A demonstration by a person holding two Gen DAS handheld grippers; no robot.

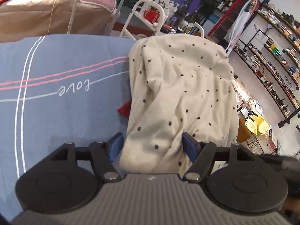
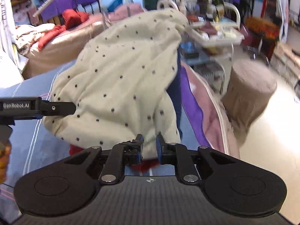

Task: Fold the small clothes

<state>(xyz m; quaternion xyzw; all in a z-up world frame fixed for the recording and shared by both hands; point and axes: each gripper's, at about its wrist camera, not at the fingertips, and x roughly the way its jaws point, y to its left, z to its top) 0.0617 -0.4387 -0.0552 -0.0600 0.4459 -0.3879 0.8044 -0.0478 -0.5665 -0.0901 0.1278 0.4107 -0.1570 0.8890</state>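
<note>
A: Where's your garment?
B: The cream dotted garment (image 1: 180, 97) lies heaped on the blue cover (image 1: 56, 112), a red cloth (image 1: 124, 109) under its edge.
A: Your tools?
B: Your left tool (image 1: 152, 144) gapes around its near end; your right tool (image 2: 149, 146) stands narrowly parted, whether it pinches the hem I cannot tell.

both feeds bright, even indoor light, no hard shadows. i get only a soft shadow under the cream dotted garment (image 1: 180, 93) on the blue bedcover (image 1: 56, 112). left wrist view fairly sharp near centre; shelves (image 1: 271, 71) far right bend hard w/ fisheye, dark corners at the frame edge. right wrist view smeared by motion blur, esp. far bg and right side; round stool (image 2: 249, 93) soft, pale floor (image 2: 266, 140) glares near-white. garment dots still readable there, its near edge looks soft.
</note>
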